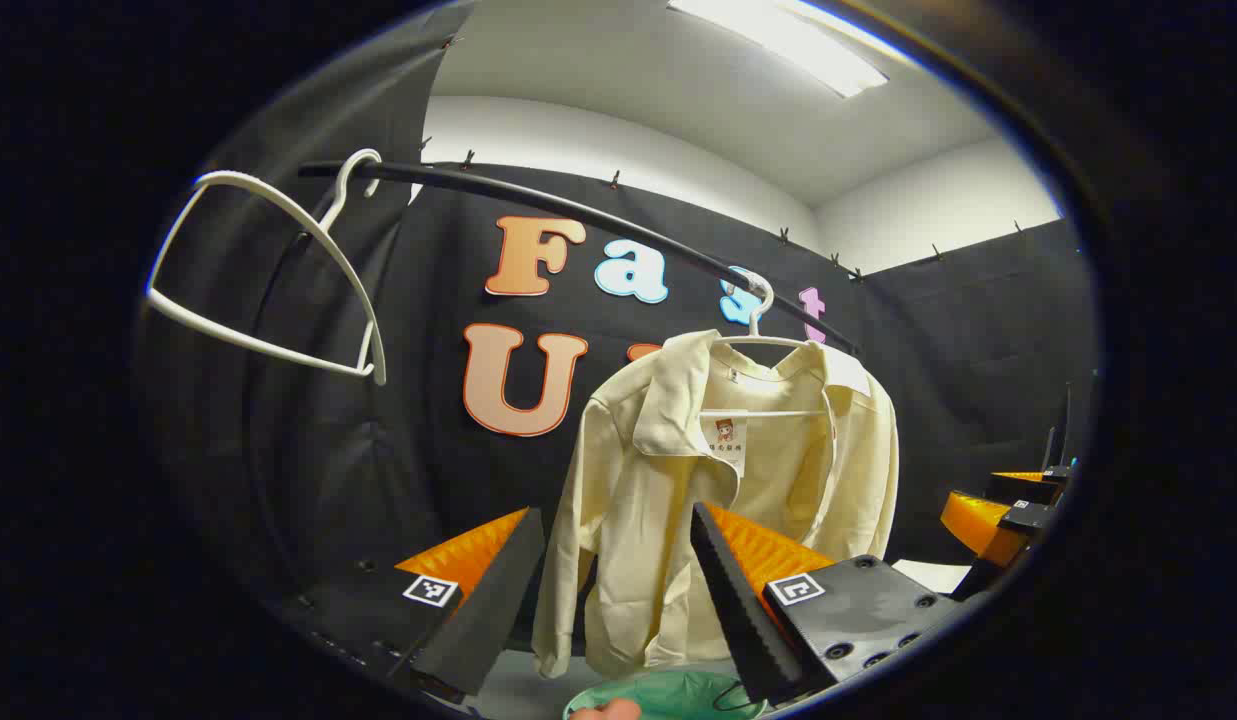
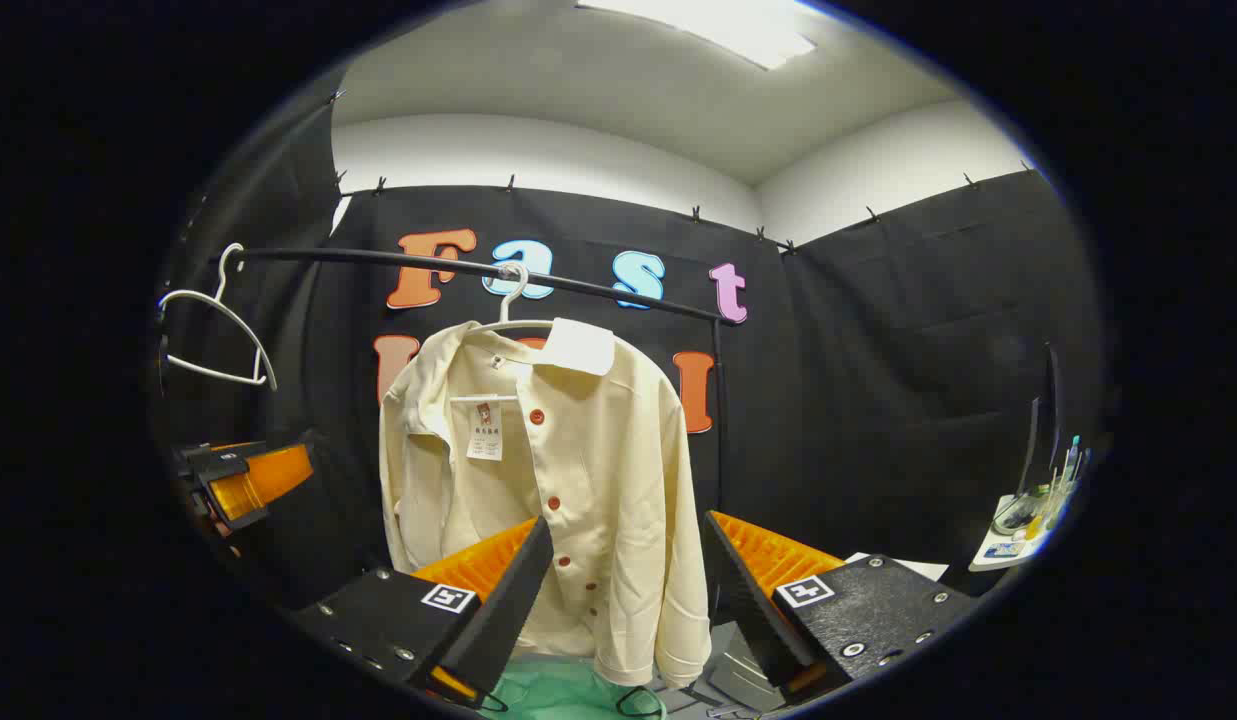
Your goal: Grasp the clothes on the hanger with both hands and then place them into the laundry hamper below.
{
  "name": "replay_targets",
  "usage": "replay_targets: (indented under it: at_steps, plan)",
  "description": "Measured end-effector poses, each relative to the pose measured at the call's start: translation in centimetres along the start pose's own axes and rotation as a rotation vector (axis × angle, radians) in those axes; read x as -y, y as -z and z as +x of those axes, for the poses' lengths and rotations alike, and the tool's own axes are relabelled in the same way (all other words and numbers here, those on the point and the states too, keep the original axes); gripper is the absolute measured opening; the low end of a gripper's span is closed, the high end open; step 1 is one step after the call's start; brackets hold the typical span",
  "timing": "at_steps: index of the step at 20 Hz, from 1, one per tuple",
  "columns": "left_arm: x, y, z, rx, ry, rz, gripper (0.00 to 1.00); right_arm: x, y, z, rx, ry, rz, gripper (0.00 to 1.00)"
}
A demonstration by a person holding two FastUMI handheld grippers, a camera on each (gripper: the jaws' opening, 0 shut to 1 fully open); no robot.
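Cream shirt (image 1: 718, 480) on a white hanger (image 1: 756, 330), hooked over a black rail (image 1: 578, 215), straight ahead of the left claw (image 1: 618, 590). Left claw wide open, gripping nothing, fingers framing the shirt's lower half with clear air between; shirt farther off, not touched. Second hanger (image 1: 268, 270), bare, at the rail's left end. Green hamper (image 1: 668, 695) just under the shirt's hem, at the bottom edge between the fingers. Other claw's housing at far right in the left gripper view.

In the right gripper view, same shirt (image 2: 568, 480) dead centre, front with red buttons facing the camera, paper tag (image 2: 485, 430) hanging inside the collar. Right claw (image 2: 623, 590) also spread wide, empty, shirt's hem visible in the gap between the fingers but beyond them. Hamper (image 2: 548, 690) below the hem. Small tabletop (image 2: 1018, 535) with clutter at far right.
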State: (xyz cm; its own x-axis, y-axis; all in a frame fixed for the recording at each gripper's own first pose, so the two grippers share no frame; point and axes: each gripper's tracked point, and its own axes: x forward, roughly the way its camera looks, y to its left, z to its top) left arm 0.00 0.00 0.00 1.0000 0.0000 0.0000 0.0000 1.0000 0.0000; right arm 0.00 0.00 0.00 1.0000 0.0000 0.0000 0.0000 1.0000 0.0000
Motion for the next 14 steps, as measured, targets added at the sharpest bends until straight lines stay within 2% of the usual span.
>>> replay_targets:
  at_steps: [1, 7, 14]
  plan:
    - [0.0, -0.1, 0.1, 0.008, -0.005, -0.004, 1.0, 0.0, -0.2, 0.2, 0.007, -0.004, -0.002, 0.94]
    - [0.8, 0.5, 1.0, 0.011, -0.005, -0.022, 0.96, -1.0, -0.8, 2.0, 0.042, -0.042, -0.001, 0.94]
    - [1.0, 1.2, 1.7, 0.004, -0.001, -0.018, 0.96, -1.6, 0.7, 2.1, 0.012, -0.066, 0.004, 0.94]
